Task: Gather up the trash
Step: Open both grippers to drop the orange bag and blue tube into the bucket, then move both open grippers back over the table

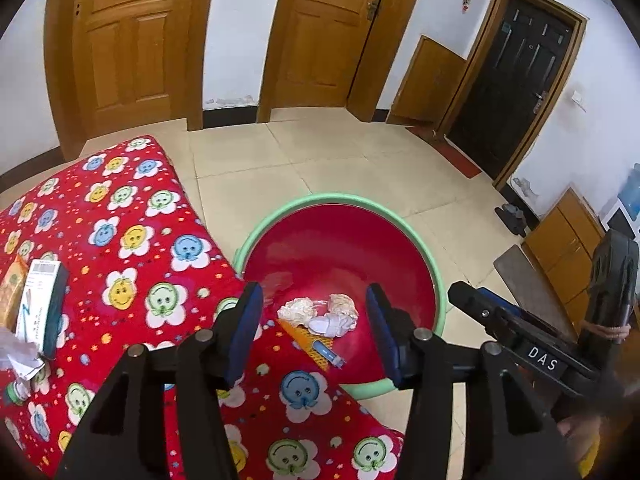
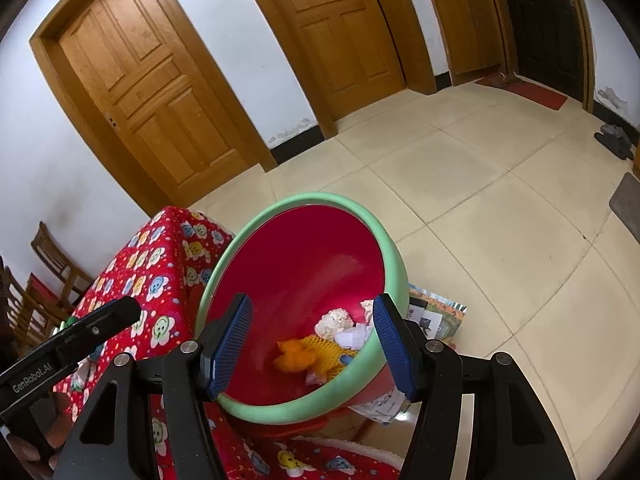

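Seen from the left wrist, the left gripper (image 1: 316, 320) hangs over the near rim of a red basin (image 1: 340, 240) with a pale green rim; its blue-padded jaws stand apart with nothing between them. Below the gap, in the bottom of the basin, lies the trash: two crumpled tissue balls (image 1: 298, 310), some white scraps (image 1: 332, 325), an orange mesh sleeve (image 1: 306, 338) and a small blue tube (image 1: 326, 349). The basin stands on the tiled floor (image 1: 320, 160), touching the edge of a table under a red flowered cloth (image 1: 132, 240); on the cloth at the left lie a white and teal box (image 1: 42, 304) and a bit of crumpled paper (image 1: 18, 354); the right gripper (image 1: 480, 304) reaches in from the right edge, beside the basin, though whether its jaws are apart cannot be told from here.

From the right wrist, the right gripper (image 2: 312, 344) also points down into the red basin (image 2: 304, 252); its jaws are spread with nothing in them, and the near green rim passes under them. The tissue (image 2: 334, 322), white scraps (image 2: 352, 338) and orange mesh (image 2: 316, 354) sit low in the bowl; printed papers (image 2: 434, 320) lie on the floor (image 2: 480, 200) just behind it. The left gripper (image 2: 96, 328) comes in at the left, over the flowered cloth (image 2: 160, 256); two wooden doors (image 2: 148, 80) stand in the far wall.
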The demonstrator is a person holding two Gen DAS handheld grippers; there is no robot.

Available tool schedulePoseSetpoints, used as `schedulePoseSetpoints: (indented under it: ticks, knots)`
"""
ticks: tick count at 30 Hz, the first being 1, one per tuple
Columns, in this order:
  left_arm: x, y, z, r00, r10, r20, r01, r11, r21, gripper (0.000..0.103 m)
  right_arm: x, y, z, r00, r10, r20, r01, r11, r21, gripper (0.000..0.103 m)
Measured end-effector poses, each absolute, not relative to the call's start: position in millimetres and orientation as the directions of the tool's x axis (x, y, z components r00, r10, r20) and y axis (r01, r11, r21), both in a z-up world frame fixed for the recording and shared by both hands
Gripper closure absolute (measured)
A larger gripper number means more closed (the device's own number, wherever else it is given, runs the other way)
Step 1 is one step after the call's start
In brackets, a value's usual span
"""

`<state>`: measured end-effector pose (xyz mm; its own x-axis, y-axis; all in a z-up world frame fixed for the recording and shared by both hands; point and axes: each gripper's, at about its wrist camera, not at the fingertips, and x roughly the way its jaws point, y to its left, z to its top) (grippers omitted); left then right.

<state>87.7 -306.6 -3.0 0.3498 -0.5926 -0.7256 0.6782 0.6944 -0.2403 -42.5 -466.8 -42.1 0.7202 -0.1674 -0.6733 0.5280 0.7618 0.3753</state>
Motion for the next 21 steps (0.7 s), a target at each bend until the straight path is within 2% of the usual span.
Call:
schedulePoseSetpoints:
  ticks: [21]
  knots:
    - [131,-187,14,0.535,-0.452,-0.714,0.471,0.861,-0.192,0.05,-18,-422,-31,0.735,-0.094,-0.671,0.439,0.82,0.367,0.034]
